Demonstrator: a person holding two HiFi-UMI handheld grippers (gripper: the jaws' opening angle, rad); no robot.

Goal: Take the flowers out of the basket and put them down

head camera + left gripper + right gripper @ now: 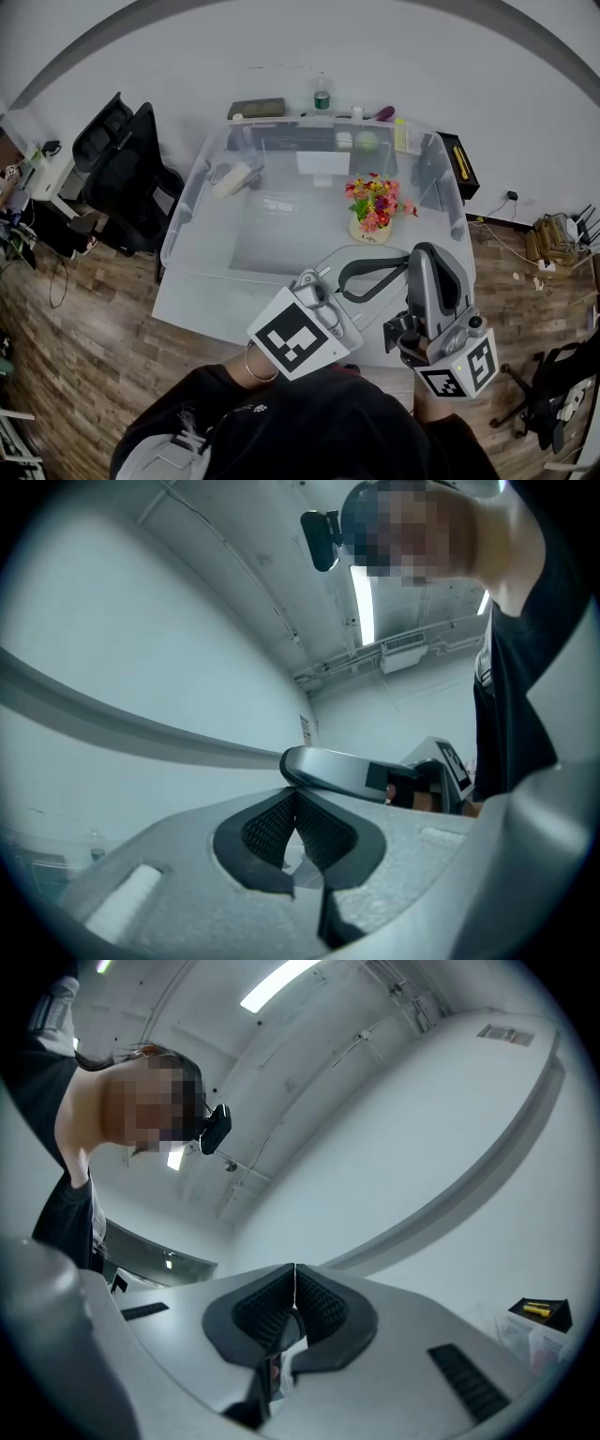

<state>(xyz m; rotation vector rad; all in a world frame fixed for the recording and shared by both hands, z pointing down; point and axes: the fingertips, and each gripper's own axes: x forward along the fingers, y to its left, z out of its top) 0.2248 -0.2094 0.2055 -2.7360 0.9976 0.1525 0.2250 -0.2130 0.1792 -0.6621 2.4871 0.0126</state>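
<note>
White desk carries 1 clear bin. Above the desk's near edge: left hand-held gripper and right hand-held gripper, both clenched empty (pads touching). The flowers stand inside the bin, right side, apart from both.

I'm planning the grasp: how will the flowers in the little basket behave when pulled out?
The flowers look like a small, loose bunch, so they are probably light and floppy, and squeezed blooms may crush. The basket under them looks small too, so it may lift or tip with them unless held.
</note>
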